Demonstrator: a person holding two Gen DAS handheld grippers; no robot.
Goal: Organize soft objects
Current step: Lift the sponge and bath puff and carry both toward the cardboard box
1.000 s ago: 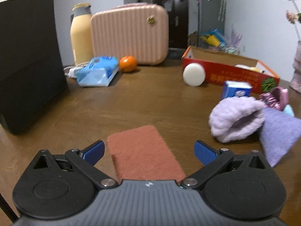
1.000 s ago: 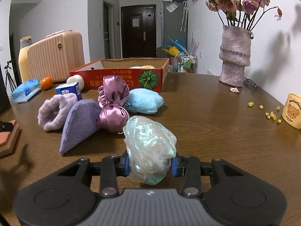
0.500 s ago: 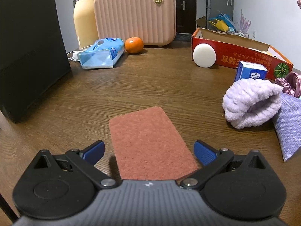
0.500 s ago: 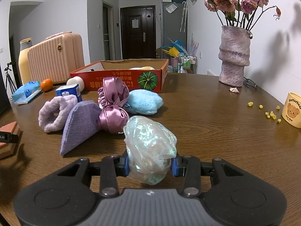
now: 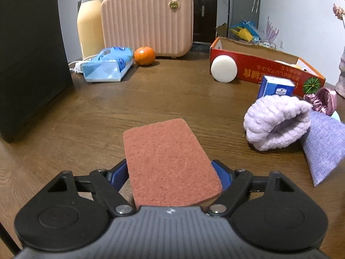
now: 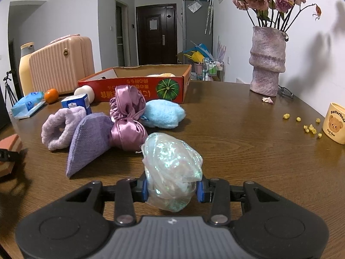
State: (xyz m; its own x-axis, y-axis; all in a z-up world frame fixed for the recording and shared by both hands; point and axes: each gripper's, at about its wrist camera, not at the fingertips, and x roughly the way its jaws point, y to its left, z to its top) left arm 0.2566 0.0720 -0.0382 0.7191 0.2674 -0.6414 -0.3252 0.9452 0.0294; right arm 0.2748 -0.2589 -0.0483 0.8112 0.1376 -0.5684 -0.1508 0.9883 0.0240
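Here, in the left wrist view, the left gripper (image 5: 170, 172) sits low over a brown wooden table (image 5: 90, 116), and its jaws have just been closing around a rust-red scouring sponge (image 5: 168, 161) lying flat between them. The blue pads meet the sponge's two long sides, so it looks pinched, probably ready for lifting. To the right lie a fluffy lilac headband (image 5: 278, 123) and a purple woven cloth (image 5: 323, 144), touching each other. Farther back stand a red cardboard box (image 5: 254, 64), a white round puff (image 5: 224, 69) just in front of its end, a pink ribbed case (image 5: 148, 21), an orange (image 5: 144, 55) and a blue tissue pack (image 5: 107, 64). In the right wrist view, the right gripper (image 6: 172, 191) has its jaws drawn narrow and clamped on a crumpled iridescent plastic bundle (image 6: 172, 168), raised just above the table. Ahead, a satin pink scrunchie (image 6: 127, 116) and a blue plush pad (image 6: 163, 114) rest grouped with the lilac and purple items, beside the open box, which likely serves as their bin. A flower vase (image 6: 267, 60) stands well apart on the right.
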